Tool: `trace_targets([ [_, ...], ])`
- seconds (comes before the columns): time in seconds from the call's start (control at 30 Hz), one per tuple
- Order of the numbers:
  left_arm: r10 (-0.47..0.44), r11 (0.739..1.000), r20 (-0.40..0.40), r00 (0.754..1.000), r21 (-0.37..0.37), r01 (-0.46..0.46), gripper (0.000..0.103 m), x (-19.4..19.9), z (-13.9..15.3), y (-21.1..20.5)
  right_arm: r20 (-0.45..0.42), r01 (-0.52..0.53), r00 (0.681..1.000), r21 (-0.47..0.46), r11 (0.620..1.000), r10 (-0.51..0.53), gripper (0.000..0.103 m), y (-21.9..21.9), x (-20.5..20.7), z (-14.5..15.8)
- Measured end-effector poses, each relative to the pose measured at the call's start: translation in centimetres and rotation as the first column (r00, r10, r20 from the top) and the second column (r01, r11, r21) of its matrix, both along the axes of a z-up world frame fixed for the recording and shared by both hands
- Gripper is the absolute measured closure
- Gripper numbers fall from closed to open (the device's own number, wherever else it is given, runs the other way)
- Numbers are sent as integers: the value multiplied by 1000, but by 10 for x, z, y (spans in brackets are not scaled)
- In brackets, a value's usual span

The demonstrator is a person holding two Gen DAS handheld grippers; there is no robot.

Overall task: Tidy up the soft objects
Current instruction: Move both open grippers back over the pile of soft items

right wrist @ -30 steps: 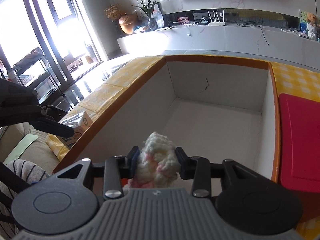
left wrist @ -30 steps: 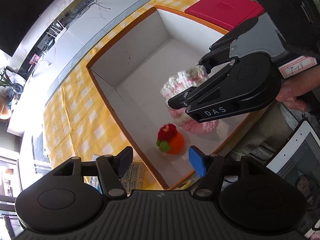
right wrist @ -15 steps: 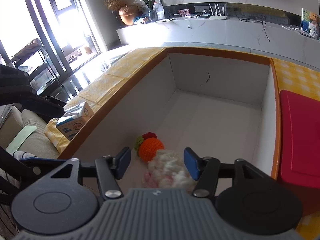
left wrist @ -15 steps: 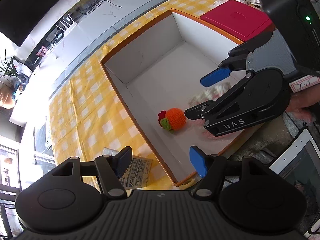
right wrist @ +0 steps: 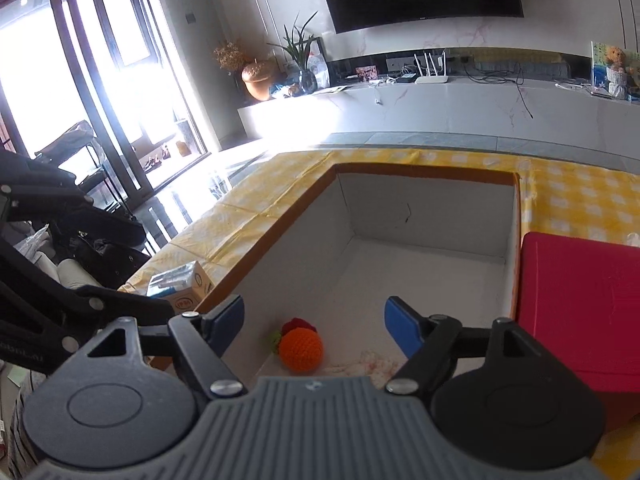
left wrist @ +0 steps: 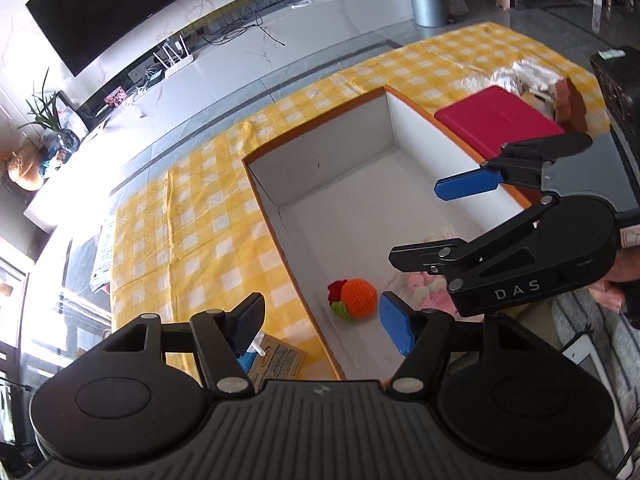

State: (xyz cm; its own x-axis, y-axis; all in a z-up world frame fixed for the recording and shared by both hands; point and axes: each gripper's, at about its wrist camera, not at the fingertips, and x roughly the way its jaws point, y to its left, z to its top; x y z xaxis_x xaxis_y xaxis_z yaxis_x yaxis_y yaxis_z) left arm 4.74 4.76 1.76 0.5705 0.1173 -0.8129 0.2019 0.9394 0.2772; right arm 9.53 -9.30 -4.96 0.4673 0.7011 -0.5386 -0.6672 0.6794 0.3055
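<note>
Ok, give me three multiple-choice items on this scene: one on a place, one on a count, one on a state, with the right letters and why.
1. Where does the orange crocheted ball lie?
A. on the red flat lid
B. inside the white open box with orange rim
C. on the yellow checked tablecloth

2. How many soft crocheted things lie in the box?
A. two
B. four
C. none

3. How does the right gripper stand?
A. shut on the ball
B. shut on the carton
C. open, with nothing held

Answers: 1 B, the ball rests on the box floor near its left wall. 2 A, the ball and the pink and white crocheted piece beside it. 3 C, its blue pads stand wide apart over the box, having just been opening, and the crocheted piece lies loose below.
</note>
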Motion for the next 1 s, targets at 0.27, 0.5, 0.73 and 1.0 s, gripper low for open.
trace_targets([
  [0.27, 4, 996, 65, 998, -88, 2, 26, 1, 19, -20, 102, 177, 977, 104, 979, -188, 18, -75, -8, 44],
  [0.5, -50, 988, 109, 993, -141, 65, 26, 8, 28, -59, 182, 524, 829, 73, 848, -528, 11, -194, -19, 59],
  [0.73, -123, 963, 129, 984, -222, 150, 26, 31, 29, -112, -31, 869, 495, -2, 495, -868, 10, -309, -11, 15],
  [1.0, -233, 952, 117, 966, -176, 251, 26, 52, 12, -181, -124, 815, 539, -172, 553, -833, 16, -299, 33, -36],
])
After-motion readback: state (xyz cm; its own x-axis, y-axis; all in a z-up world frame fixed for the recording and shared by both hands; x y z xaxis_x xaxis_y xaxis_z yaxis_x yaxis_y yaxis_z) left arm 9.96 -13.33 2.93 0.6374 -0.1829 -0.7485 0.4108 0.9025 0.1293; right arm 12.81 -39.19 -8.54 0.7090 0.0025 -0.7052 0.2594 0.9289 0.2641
